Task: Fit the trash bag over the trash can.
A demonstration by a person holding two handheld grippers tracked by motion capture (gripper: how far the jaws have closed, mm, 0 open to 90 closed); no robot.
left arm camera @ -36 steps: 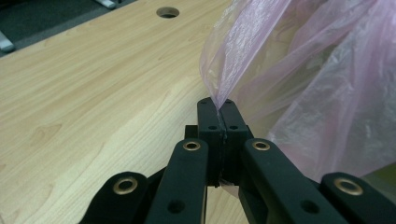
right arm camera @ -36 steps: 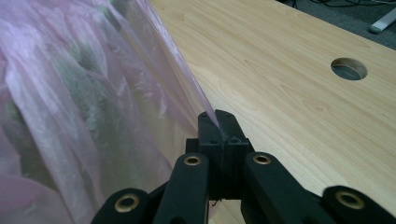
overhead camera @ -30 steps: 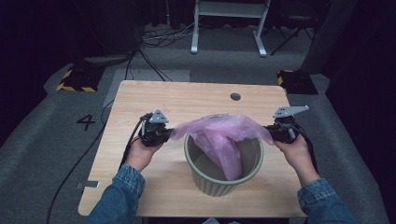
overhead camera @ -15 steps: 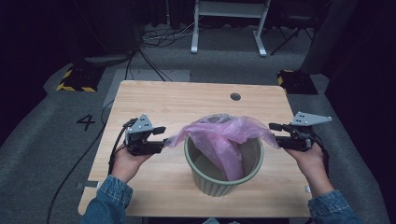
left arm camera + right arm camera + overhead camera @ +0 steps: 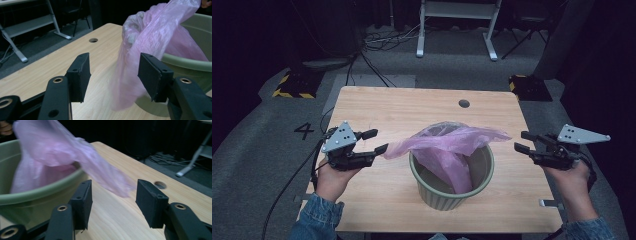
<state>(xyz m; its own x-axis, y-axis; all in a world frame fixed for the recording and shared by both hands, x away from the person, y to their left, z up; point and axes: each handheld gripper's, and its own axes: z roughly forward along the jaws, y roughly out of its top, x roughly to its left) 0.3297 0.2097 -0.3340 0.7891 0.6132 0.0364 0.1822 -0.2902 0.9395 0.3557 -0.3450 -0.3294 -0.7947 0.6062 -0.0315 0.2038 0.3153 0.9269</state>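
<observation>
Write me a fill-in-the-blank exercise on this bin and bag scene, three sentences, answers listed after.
1. The pink plastic bag hangs partly inside a round bin whose colour is ____.
2. The left gripper and the right gripper both have their jaws ____, with neither clamped on the bag.
3. The bin stands on a table made of light ____.

Missing words: green; open; wood

Both grippers black: left gripper (image 5: 372,141), right gripper (image 5: 523,141). Each carries a grey three-cornered plate with small dark holes on top. Brass-ringed screw holes sit behind the flat rectangular pads. Black cable trails behind the left. Blue denim sleeves (image 5: 318,219).
</observation>
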